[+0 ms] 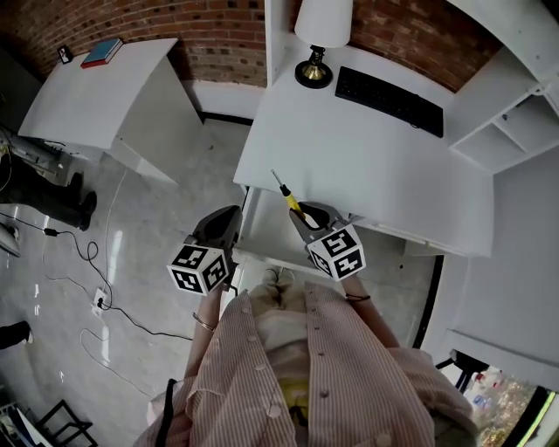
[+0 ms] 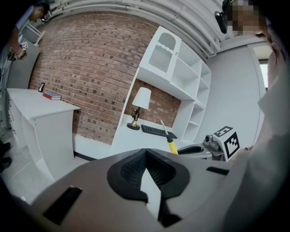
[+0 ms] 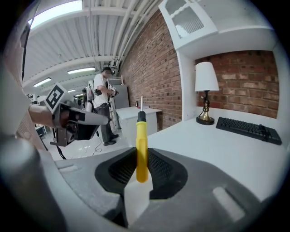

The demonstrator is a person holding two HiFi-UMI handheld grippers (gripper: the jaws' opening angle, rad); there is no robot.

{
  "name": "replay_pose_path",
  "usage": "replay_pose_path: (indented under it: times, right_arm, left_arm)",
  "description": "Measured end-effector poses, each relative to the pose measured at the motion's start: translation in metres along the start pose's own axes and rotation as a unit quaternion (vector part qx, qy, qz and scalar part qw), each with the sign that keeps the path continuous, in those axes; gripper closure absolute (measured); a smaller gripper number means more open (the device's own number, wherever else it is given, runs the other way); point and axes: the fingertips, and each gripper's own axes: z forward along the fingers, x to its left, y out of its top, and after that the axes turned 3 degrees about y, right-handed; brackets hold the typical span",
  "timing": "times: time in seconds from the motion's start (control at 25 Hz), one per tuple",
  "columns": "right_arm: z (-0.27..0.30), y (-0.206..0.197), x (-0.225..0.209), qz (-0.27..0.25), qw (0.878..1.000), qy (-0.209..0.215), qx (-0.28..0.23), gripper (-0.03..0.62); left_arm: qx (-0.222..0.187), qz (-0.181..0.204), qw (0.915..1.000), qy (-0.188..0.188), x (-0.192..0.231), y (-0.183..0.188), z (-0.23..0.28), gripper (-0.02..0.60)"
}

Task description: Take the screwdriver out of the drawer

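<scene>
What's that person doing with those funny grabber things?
A person holds a grabber in each hand at a white desk. The right gripper is clamped on a yellow screwdriver and holds it up in the air, tip pointing away. Under it, a drawer looks pulled out below the desk's edge. The left gripper is shut with nothing in it, just beside the right one.

Bright, even white light w/ soft shadows only; in the right gripper view it comes from ceiling strips [image 3: 81,70] & a blown-out panel [image 3: 59,11] top left. Faint sheen on the floor [image 1: 148,236], white bench [image 1: 376,166] nr washed out. Heavy fisheye: brick wall [image 2: 90,68] bows, both gripper views go black at corners, left claw [image 2: 146,154] close up looks soft.
</scene>
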Motion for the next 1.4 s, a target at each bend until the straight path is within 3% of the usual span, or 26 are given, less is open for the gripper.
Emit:
replay_pose_path:
  times: [0.48, 0.88, 1.4]
  right_arm:
    - [-0.04, 0.057, -0.024, 0.048, 0.991, -0.059, -0.107, 0.516]
    - [-0.082, 0.087, -0.048, 0.079, 0.972, -0.114, -0.191, 0.516]
    - [-0.119, 0.107, -0.064, 0.083, 0.956, -0.154, -0.237, 0.516]
  left_arm:
    - [-0.063, 0.022, 0.9978, -0.002, -0.006, 0.048, -0.016, 0.581]
    - [-0.115, 0.04, 0.9925, 0.008, -0.008, 0.086, -0.03, 0.581]
    - [-0.171, 0.065, 0.983, 0.019, -0.02, 0.118, -0.041, 0.581]
